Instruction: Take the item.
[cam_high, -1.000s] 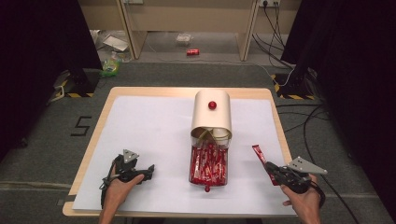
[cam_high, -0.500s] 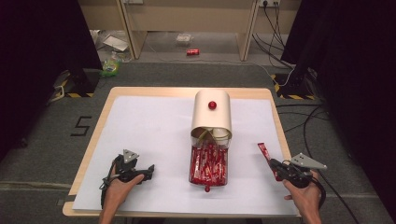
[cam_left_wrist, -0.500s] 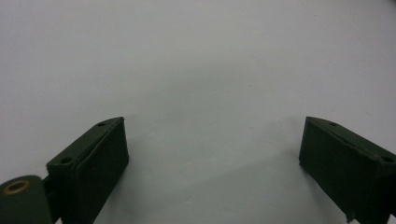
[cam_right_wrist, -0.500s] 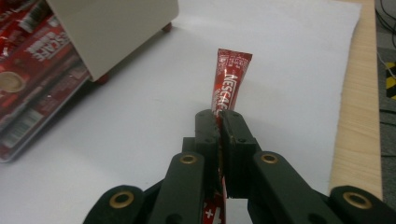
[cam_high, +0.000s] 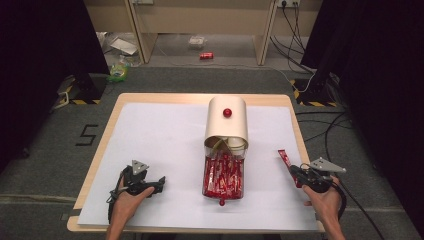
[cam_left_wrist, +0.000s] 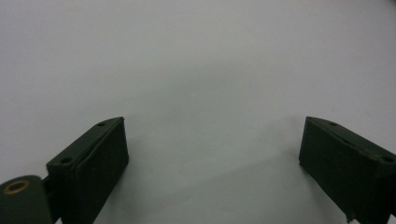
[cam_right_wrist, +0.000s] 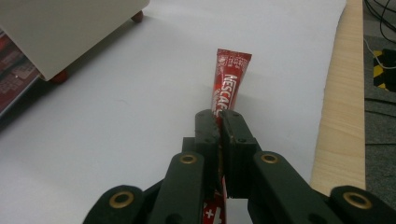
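A cream dispenser box (cam_high: 226, 121) with a red knob stands at the table's middle, and its clear tray (cam_high: 223, 175) holds several red coffee sticks. My right gripper (cam_high: 298, 174) is shut on one red coffee stick (cam_right_wrist: 229, 85), which points up and away from the jaws just above the white sheet, to the right of the tray. In the high view that stick (cam_high: 286, 160) slants toward the far left. My left gripper (cam_high: 159, 181) rests at the front left, open, with bare white sheet between its jaws (cam_left_wrist: 212, 154).
A white sheet (cam_high: 160, 135) covers the wooden table (cam_high: 299, 127), whose right edge runs close beside the held stick. Cables (cam_high: 345, 130) lie on the grey floor at the right. A red can (cam_high: 206, 55) and litter sit on the floor beyond the table.
My right gripper has carried the stick a little to the right and lower, toward the table's right edge. The left gripper has stayed put.
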